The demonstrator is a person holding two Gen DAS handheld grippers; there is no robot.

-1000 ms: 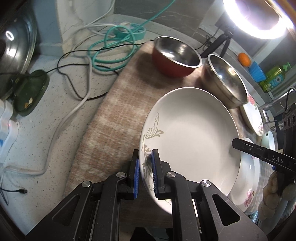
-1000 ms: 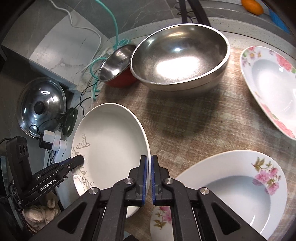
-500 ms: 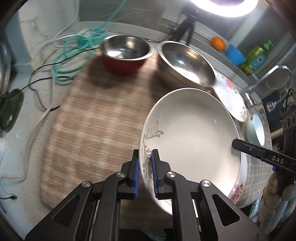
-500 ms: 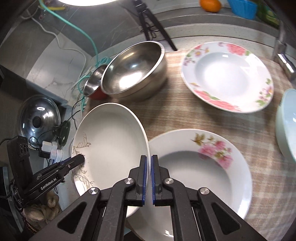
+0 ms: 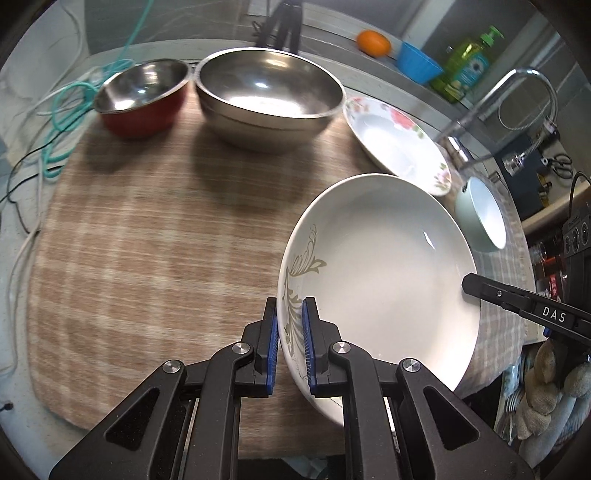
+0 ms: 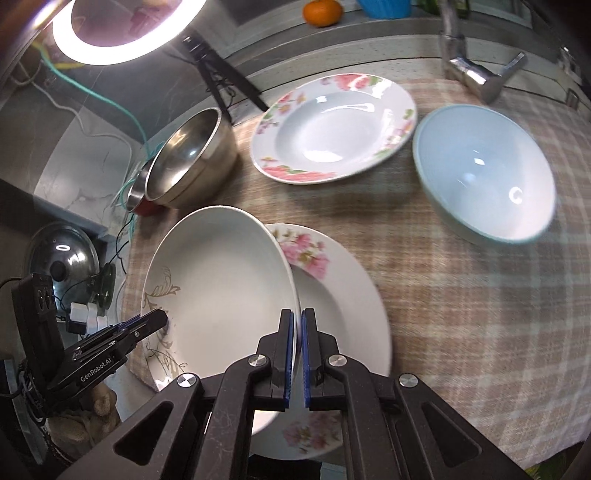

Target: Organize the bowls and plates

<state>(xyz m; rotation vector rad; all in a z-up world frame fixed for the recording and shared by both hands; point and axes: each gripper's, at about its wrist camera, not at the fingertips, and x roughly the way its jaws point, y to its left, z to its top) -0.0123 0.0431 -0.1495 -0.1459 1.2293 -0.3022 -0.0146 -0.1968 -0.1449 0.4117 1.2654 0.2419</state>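
Between both grippers, white shallow plate with gold leaf print was held: left hand-held gripper and right hand-held gripper clamped opposite rims, above pink-floral white plate.

A round lamp shines very bright. The cloth looks blurry. The picture edges bend and go dark.

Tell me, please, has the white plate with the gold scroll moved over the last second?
Yes. The white plate, held in both tongs, has travelled right across the mat and now overlaps the near floral plate.
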